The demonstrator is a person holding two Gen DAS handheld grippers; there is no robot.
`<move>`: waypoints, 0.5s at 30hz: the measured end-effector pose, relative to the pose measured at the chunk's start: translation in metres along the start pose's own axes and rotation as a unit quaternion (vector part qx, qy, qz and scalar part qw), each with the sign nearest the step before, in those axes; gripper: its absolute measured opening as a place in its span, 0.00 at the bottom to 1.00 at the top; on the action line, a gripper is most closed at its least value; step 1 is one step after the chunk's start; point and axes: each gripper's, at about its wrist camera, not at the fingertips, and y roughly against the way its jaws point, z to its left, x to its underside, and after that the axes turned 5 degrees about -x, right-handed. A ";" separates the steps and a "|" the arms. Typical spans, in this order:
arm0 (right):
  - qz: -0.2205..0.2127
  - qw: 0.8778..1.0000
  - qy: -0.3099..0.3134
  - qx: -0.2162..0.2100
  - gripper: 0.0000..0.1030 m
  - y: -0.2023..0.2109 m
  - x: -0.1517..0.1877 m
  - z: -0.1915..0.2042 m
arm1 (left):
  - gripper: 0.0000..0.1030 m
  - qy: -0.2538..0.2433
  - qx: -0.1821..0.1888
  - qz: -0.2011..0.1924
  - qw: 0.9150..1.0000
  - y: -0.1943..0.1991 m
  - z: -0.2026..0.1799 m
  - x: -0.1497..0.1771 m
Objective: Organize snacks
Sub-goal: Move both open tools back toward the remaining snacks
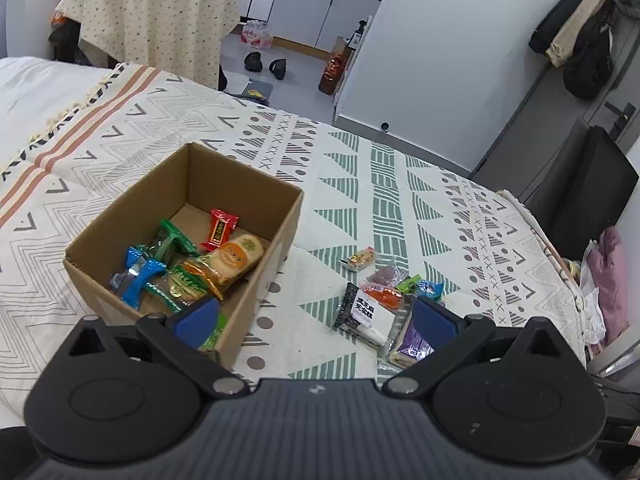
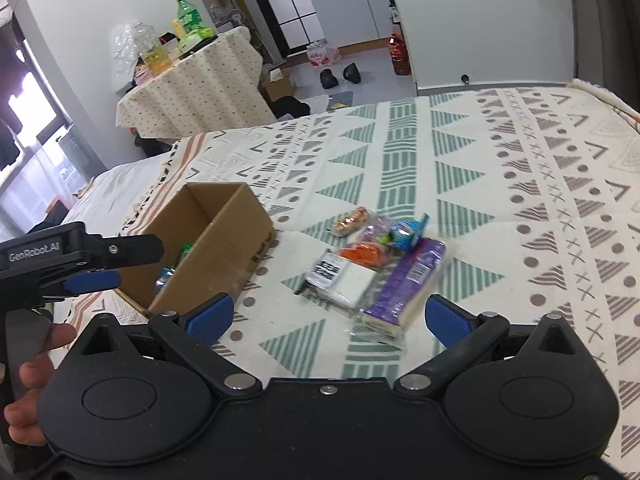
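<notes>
Both claws, left (image 1: 316, 316) and right (image 2: 330, 316), gape wide and empty; the purple snack (image 2: 404, 284) at mid-frame looks light, squishy and crinkly, so pinch its long sides gently.

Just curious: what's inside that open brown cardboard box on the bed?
The brown cardboard box holds wrapped snacks: a red packet, blue packet, green ones and round crackers. Anything beneath them is covered.

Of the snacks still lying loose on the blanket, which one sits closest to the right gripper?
The purple-wrapped pack: it lies just ahead of the open right gripper, nearer than the black-and-white pack beside it and the small snacks behind.
</notes>
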 end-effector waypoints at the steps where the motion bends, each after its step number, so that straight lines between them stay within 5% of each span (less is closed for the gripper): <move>1: 0.000 1.000 -0.005 0.002 0.99 0.000 0.001 -0.004 | 1.00 -0.003 0.003 0.000 1.000 -0.001 -0.003 0.001; 15: 0.009 0.995 -0.094 -0.007 0.73 -0.027 0.020 -0.062 | 0.89 -0.037 0.019 0.010 0.999 -0.031 -0.041 0.017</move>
